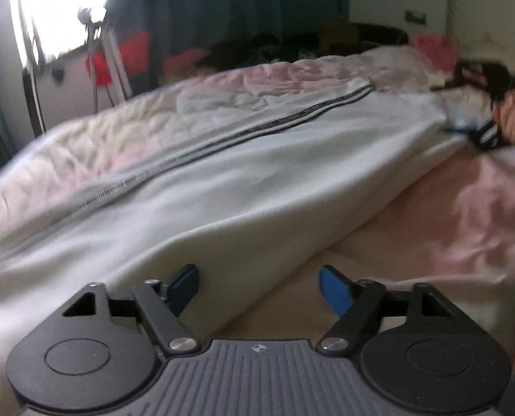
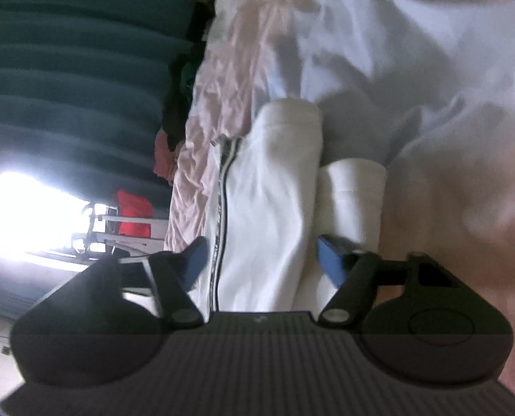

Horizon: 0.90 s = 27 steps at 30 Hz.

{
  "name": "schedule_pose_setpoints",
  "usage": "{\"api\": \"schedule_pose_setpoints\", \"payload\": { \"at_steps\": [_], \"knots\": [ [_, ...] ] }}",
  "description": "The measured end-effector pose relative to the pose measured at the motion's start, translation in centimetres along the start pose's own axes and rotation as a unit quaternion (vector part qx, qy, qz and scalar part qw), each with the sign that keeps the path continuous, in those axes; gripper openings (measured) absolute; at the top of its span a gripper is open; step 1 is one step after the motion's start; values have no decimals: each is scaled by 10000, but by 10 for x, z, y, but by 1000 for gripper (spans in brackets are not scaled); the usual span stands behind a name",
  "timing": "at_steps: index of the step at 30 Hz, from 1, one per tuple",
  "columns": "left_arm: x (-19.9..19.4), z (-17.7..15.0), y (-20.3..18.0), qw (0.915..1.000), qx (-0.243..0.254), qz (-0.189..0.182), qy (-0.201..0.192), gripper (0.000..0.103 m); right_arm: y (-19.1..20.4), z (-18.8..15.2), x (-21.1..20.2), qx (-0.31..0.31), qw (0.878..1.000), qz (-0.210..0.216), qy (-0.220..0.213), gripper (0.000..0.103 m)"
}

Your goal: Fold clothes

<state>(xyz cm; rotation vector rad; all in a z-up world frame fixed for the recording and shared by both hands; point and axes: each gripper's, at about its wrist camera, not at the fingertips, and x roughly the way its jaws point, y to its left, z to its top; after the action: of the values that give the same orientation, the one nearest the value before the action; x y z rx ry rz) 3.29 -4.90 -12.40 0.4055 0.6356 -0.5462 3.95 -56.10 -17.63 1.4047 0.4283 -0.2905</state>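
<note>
White trousers (image 1: 257,159) with a black side stripe lie stretched out on a bed covered by a pink quilt (image 1: 448,228). My left gripper (image 1: 259,286) hangs open just above their near end, its left pad over the white cloth and its right pad over the quilt. At the far end a hand (image 1: 512,119) holds the right gripper (image 1: 444,109) against the cloth's edge. In the rolled right wrist view the trousers (image 2: 267,180) run straight out from between the blue pads of my right gripper (image 2: 262,258). The jaws stand wide and I see no pad pressing the cloth.
A dark teal curtain (image 1: 222,7) and a bright window (image 1: 59,3) stand behind the bed. A tripod stand (image 1: 101,55) and red items (image 1: 132,48) are by the window. Dark clothes (image 1: 264,46) are piled along the far side. A white duvet (image 2: 413,52) lies crumpled beyond the trousers.
</note>
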Motion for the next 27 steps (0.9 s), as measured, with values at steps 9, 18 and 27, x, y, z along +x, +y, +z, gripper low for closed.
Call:
{"api": "schedule_pose_setpoints", "payload": {
  "at_steps": [9, 18, 27],
  "knots": [
    [-1, -2, 4, 9994, 12, -133, -308, 54, 1, 6, 24, -405, 9965, -672, -271, 18],
    [-7, -1, 26, 9970, -565, -487, -182, 8, 24, 1, 14, -1000, 9886, -822, -763, 7],
    [-32, -1, 42, 9928, -917, -488, -599, 0, 34, -4, -10, -881, 9891, -596, -1019, 6]
  ]
}}
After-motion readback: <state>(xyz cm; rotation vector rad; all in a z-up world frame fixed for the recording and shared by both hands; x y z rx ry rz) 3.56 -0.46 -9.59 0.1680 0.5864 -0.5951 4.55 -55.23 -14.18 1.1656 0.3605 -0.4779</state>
